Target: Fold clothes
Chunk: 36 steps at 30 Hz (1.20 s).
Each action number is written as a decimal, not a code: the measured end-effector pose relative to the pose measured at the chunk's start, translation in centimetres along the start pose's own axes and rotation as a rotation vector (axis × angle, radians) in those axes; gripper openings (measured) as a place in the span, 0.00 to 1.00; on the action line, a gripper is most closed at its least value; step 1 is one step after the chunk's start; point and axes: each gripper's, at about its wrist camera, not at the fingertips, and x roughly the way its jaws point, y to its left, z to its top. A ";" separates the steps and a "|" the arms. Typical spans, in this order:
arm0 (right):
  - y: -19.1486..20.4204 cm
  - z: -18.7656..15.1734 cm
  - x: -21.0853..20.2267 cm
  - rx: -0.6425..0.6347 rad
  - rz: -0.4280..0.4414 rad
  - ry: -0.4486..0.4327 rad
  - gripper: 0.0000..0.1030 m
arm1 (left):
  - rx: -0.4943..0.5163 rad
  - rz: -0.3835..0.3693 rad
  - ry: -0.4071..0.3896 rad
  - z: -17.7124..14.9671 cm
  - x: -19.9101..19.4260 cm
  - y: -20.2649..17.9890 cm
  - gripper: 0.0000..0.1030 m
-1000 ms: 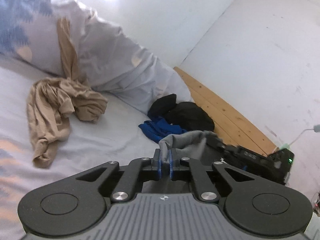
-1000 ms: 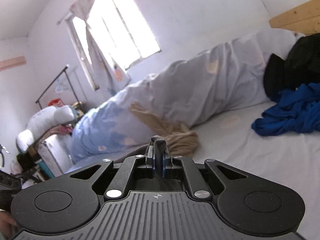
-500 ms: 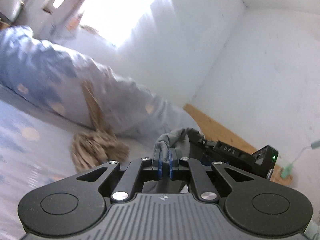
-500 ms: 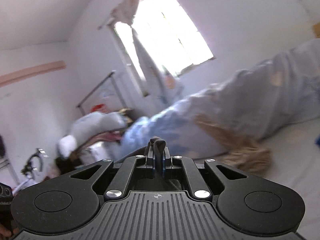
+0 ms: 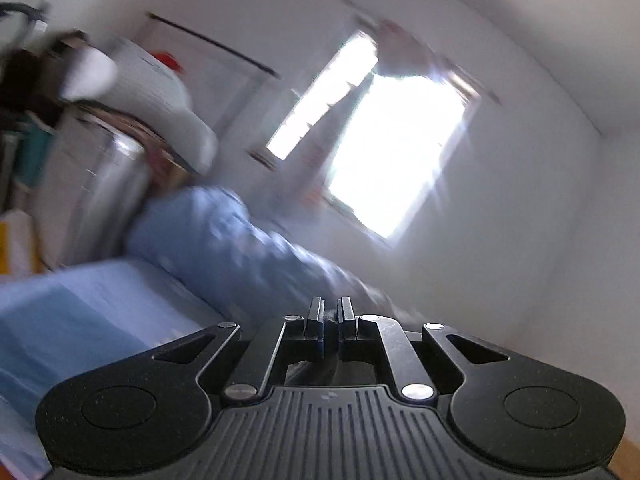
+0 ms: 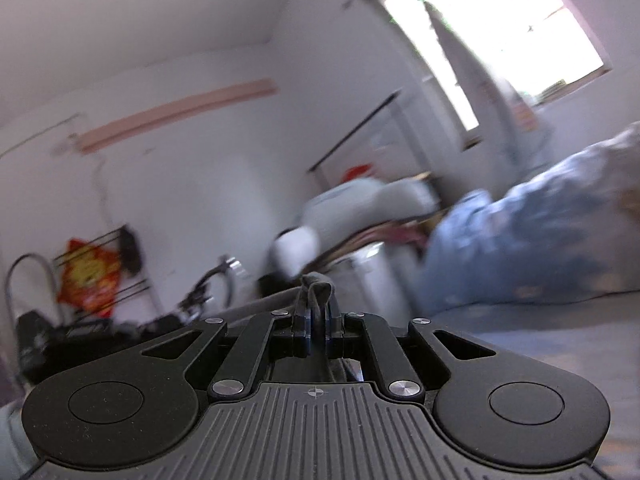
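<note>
The grey garment pokes up as a small fold at the centre of the right wrist view, pinched between the narrowed fingers of the right gripper. In the left wrist view only a sliver of grey shows at lower centre, in the slim gap of the left gripper, whose fingers are drawn nearly together on it. A second ago both cameras looked down at the bed, with tan, blue and black clothes in frame; now both have swung upward — the window fills the upper right of the left view, and the blue duvet sits at the right edge of the right view, all smeared by motion. That fits the garment being lifted clear of the bed — probably to shake it open before a fold.
</note>
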 end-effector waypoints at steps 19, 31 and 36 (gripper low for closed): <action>1.0 -6.2 23.2 0.050 0.094 0.172 0.07 | 0.010 0.386 0.007 11.3 12.0 16.6 0.09; -12.5 -13.2 31.5 0.264 -0.172 0.356 0.07 | 0.028 0.538 0.251 4.6 28.2 25.5 0.09; -16.2 -16.9 34.3 0.311 -0.374 0.500 0.20 | 0.051 0.604 0.358 1.4 31.6 28.3 0.48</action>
